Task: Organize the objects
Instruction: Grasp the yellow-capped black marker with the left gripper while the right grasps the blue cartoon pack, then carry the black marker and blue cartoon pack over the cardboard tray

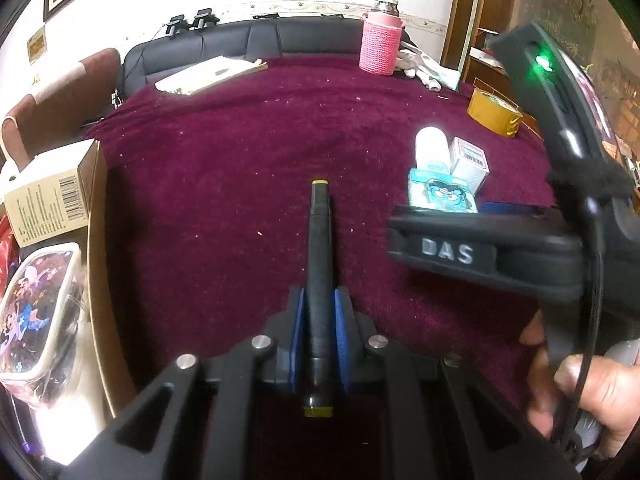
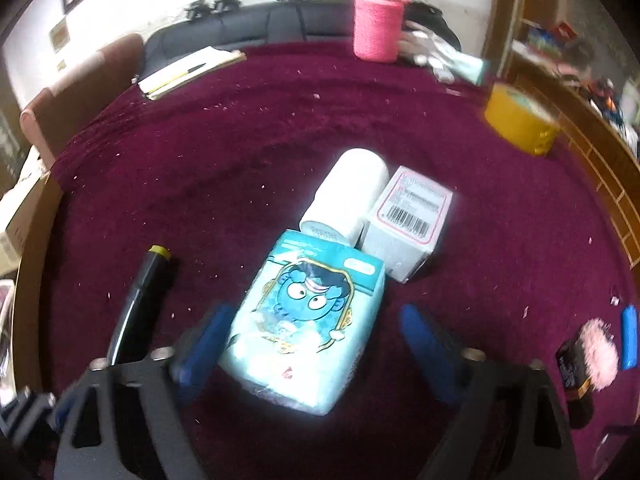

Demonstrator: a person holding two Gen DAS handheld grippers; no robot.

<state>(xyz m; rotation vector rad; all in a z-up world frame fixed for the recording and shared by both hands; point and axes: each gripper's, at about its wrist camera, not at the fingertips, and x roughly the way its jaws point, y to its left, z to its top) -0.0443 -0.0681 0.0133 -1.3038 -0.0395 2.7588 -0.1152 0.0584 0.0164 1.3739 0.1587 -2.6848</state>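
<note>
Teal plastic wraps the cartoon packet (image 2: 308, 332) lying between your right gripper (image 2: 308, 344)'s wide-open jaws; lower squarely and close across its short sides so it doesn't slip. Your left gripper (image 1: 320, 332) is clamped on a black marker (image 1: 320, 280), held above the bench (image 1: 224, 168). Just beyond the packet, a white bottle (image 2: 352, 196) and a small barcode box (image 2: 408, 224) touch its far edge, so lift straight up. A cardboard box (image 1: 52, 196) waits at the left.

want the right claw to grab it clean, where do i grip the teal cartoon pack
Grip the teal cartoon pack across its two long side edges, coming from its near short end. It lies flat, lengthwise between the open right claw, while the white bottle crowds its far end.
</note>
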